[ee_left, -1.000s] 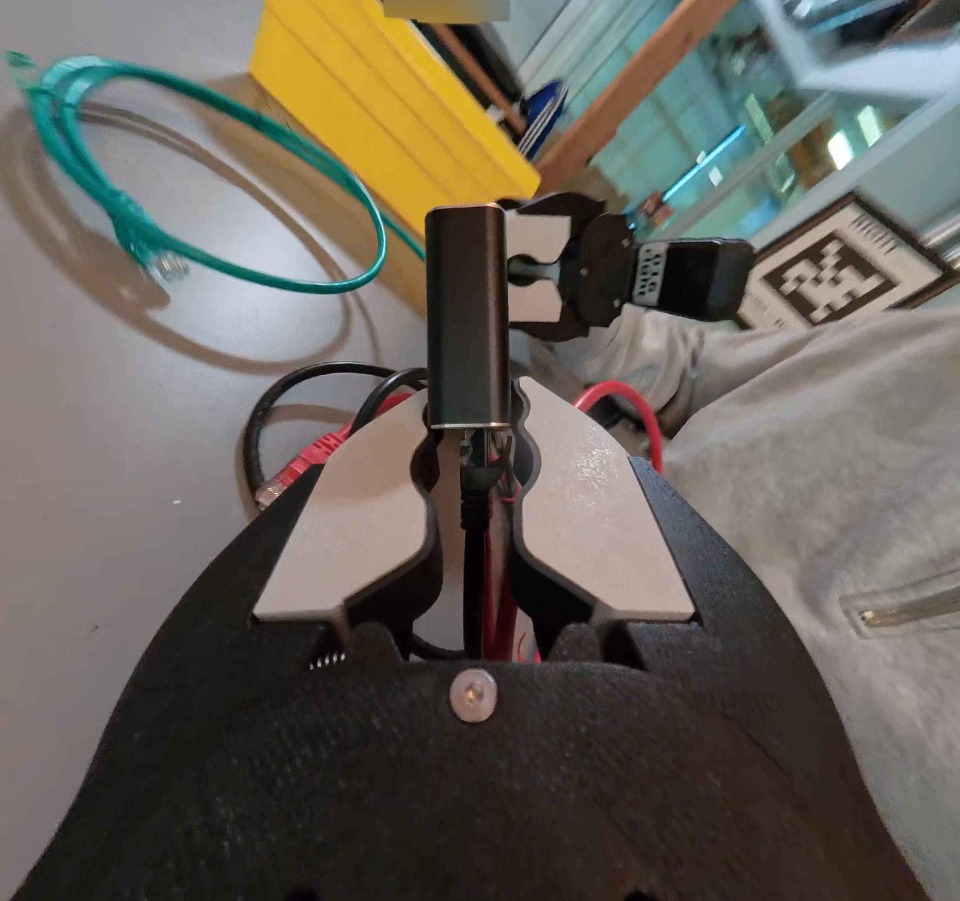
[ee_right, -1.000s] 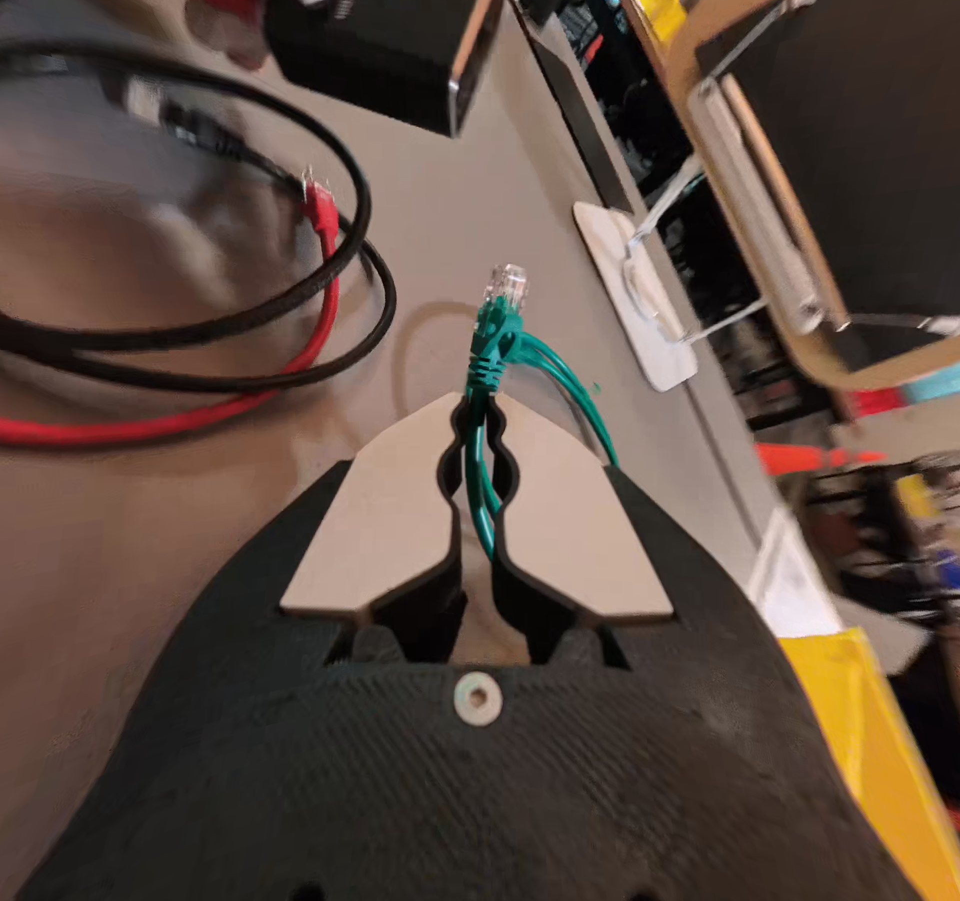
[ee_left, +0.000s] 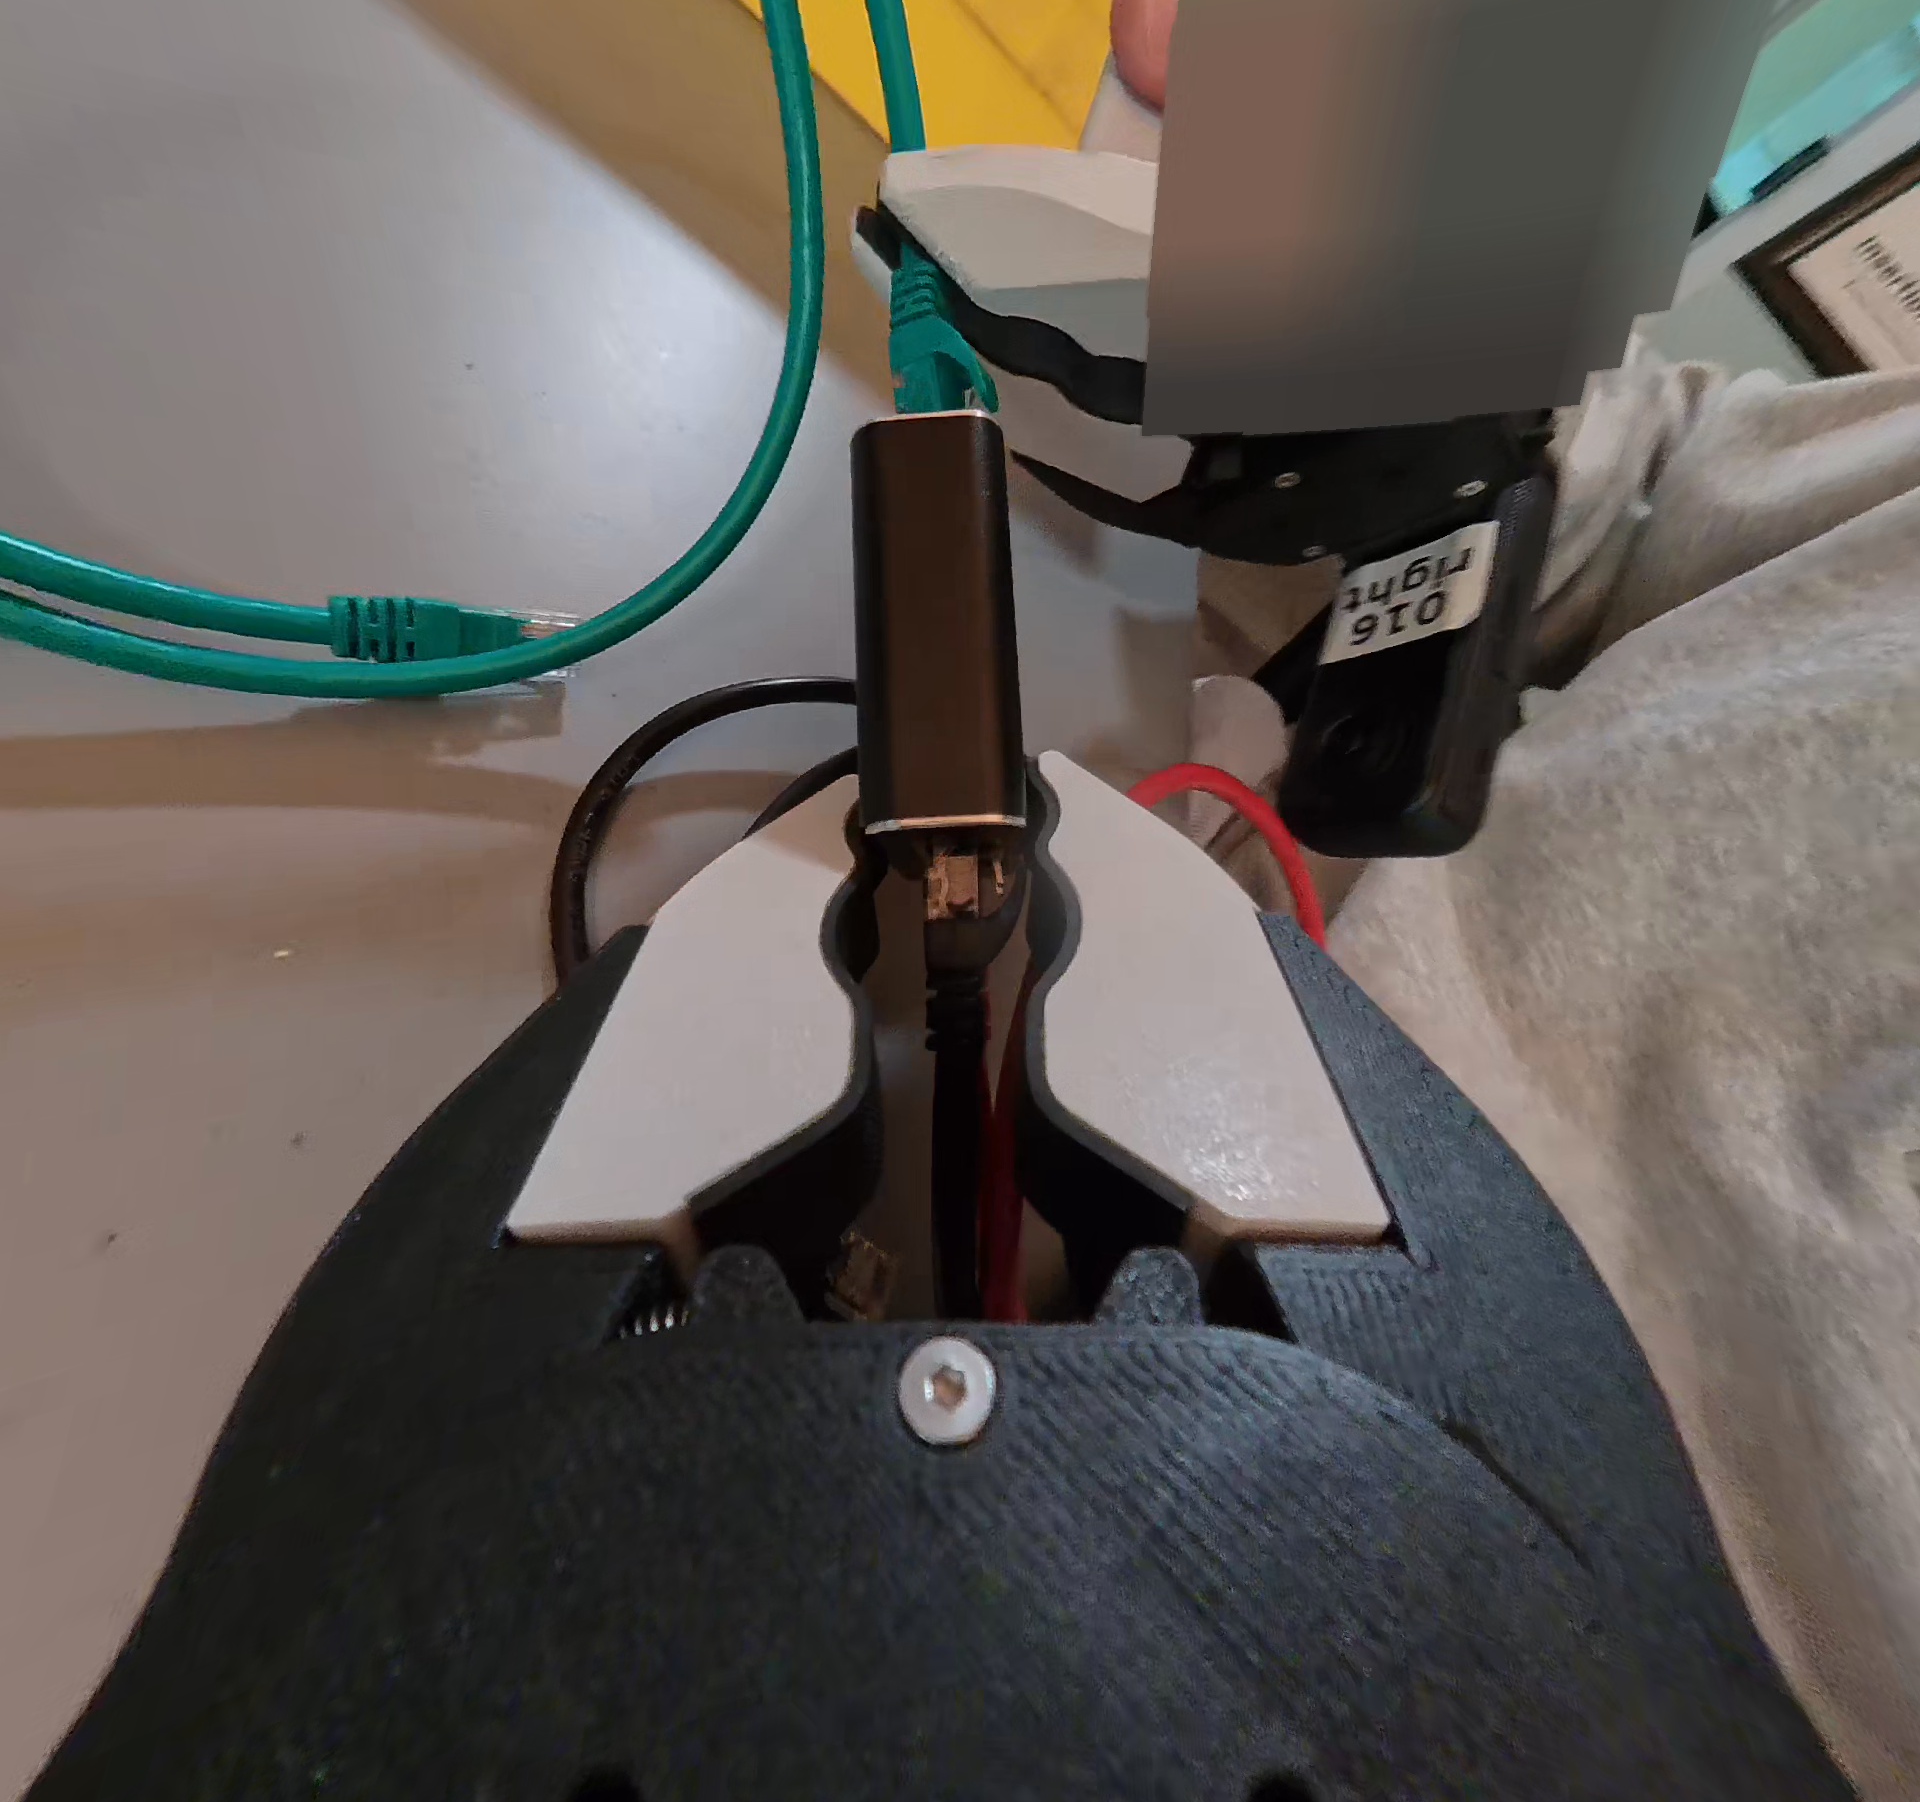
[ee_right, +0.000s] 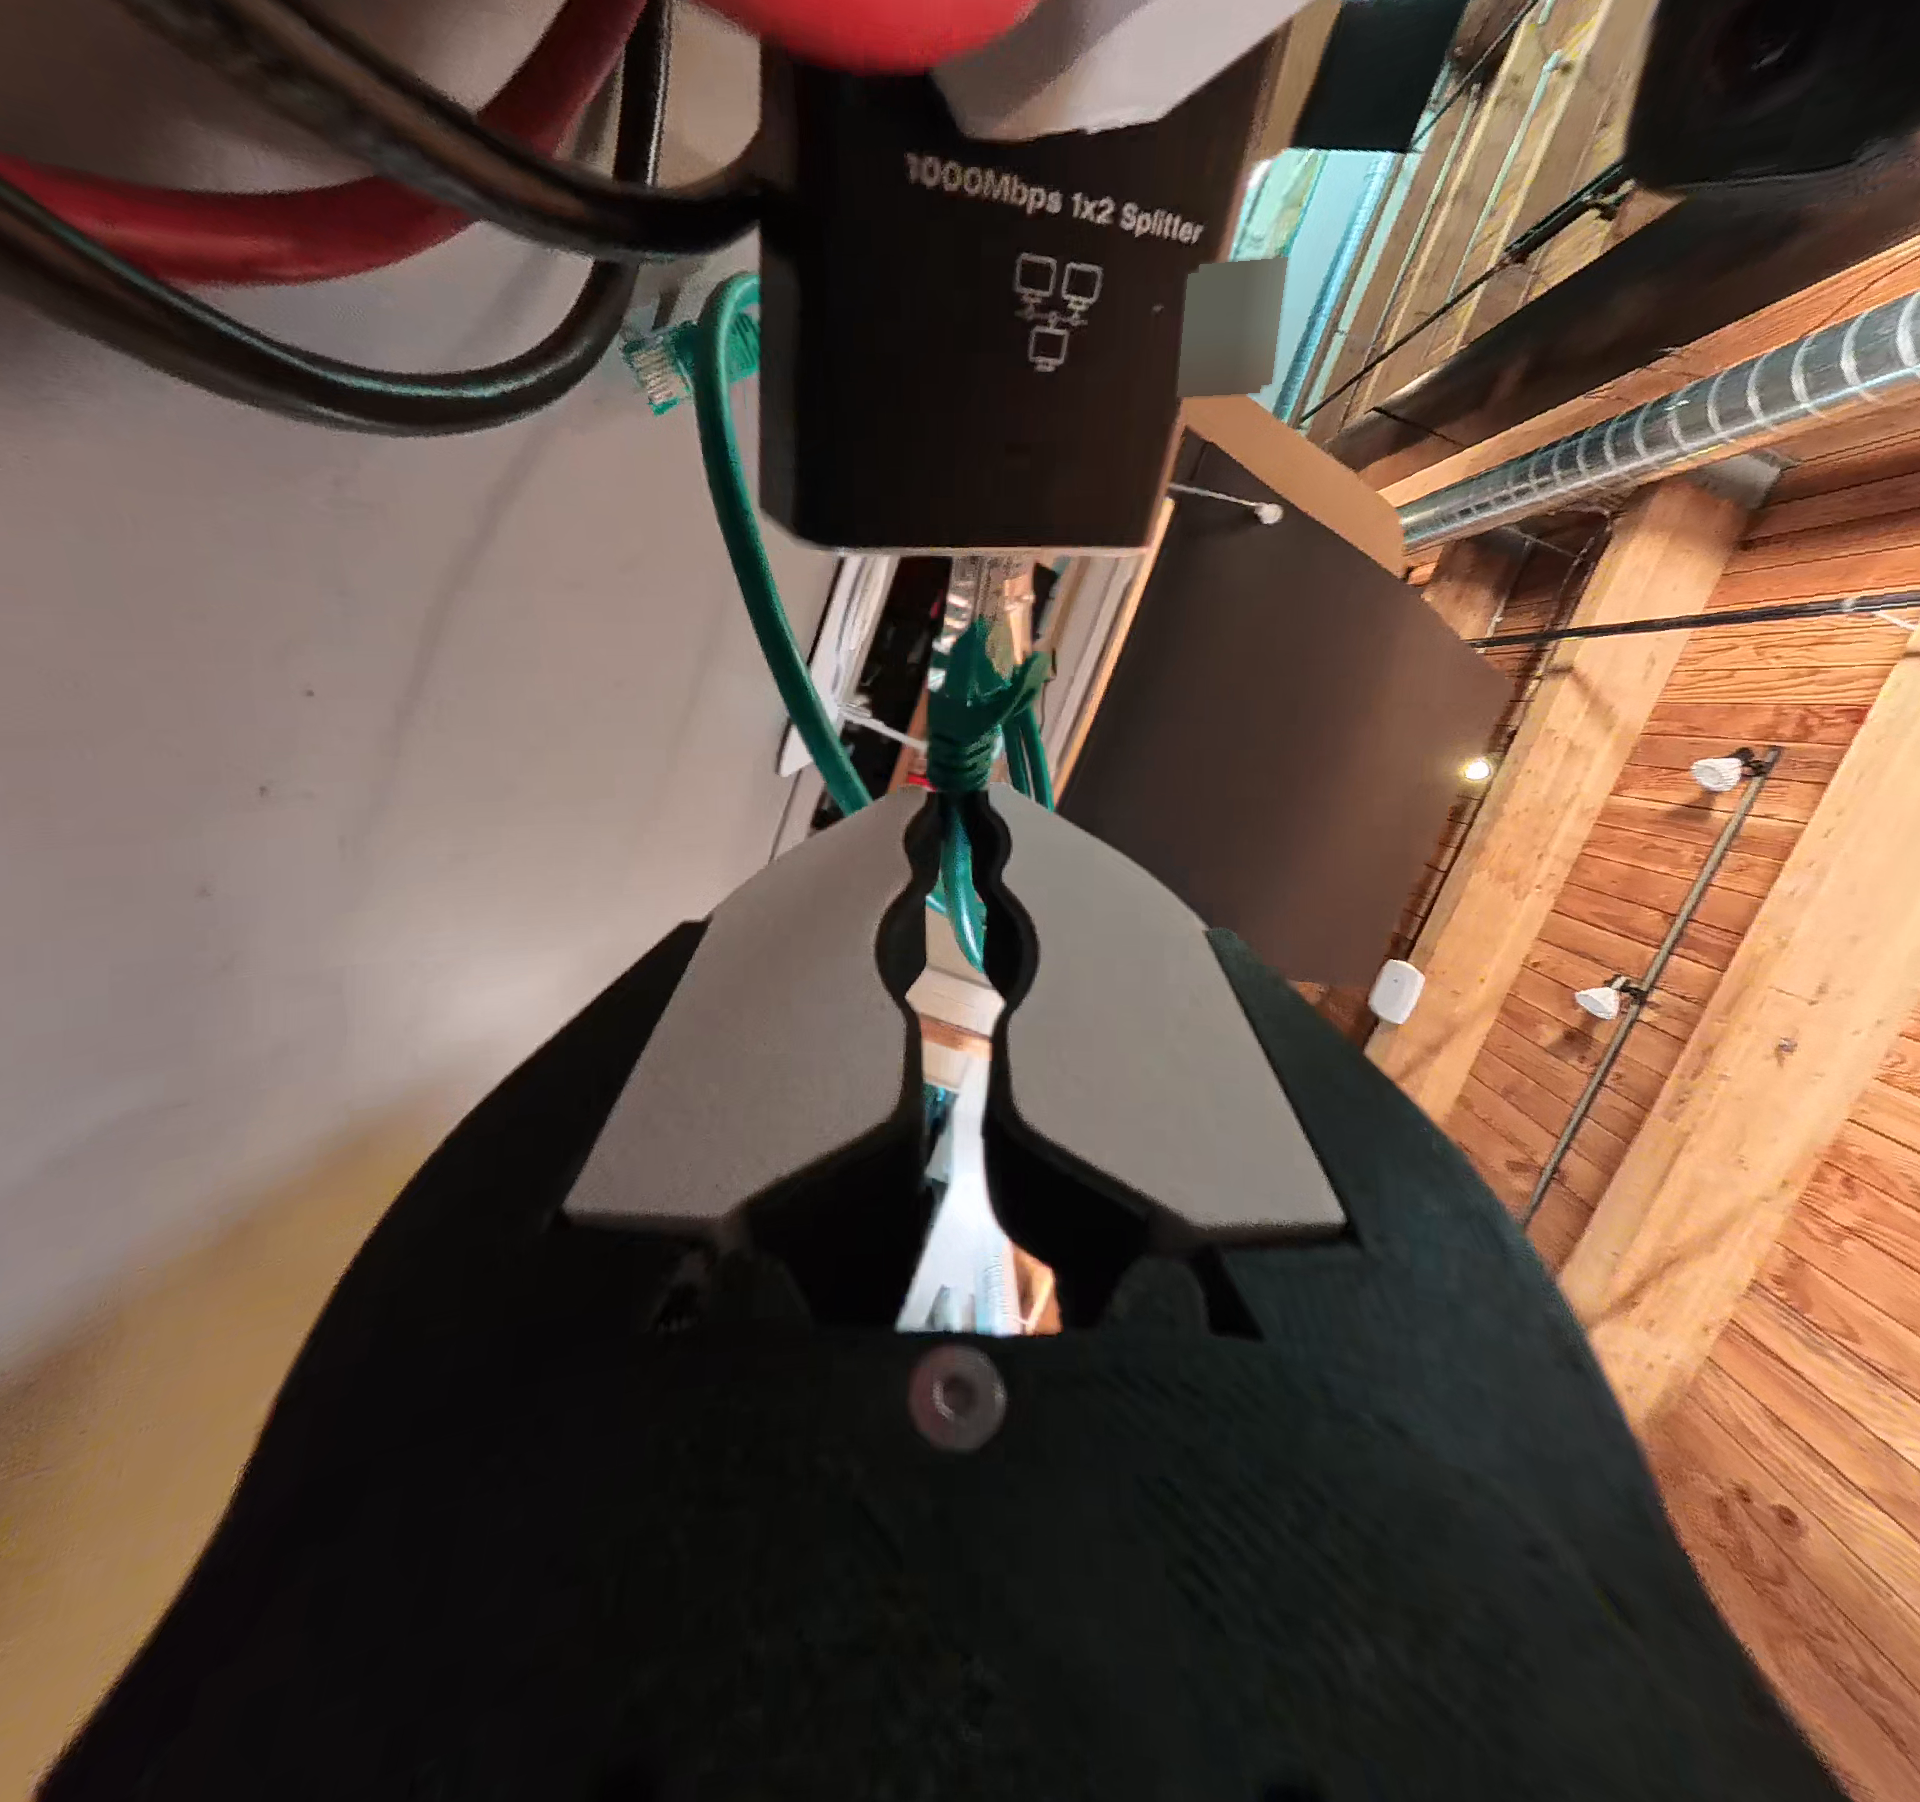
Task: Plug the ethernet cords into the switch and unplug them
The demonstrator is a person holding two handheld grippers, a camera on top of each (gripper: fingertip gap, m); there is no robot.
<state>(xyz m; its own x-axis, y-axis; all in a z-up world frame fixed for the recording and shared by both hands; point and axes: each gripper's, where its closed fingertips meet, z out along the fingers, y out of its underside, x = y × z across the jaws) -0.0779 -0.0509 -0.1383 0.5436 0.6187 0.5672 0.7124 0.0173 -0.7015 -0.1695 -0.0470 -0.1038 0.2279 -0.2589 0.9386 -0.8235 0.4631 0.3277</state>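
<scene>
1. Grey tabletop (ee_left: 260, 318) lies below; the switch (ee_left: 930, 630) is raised — long axis along the left gripper (ee_left: 945, 817), which clamps it.
2. Right gripper (ee_right: 958, 802) pinches the green cord (ee_right: 966, 713) — plug pointing into the switch's far port.

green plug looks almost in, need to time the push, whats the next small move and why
Probably push the green ethernet plug straight on into the black switch: the right gripper grips its cable just behind the boot, its clear tip sits at the port mouth, and the left gripper braces the switch.
</scene>
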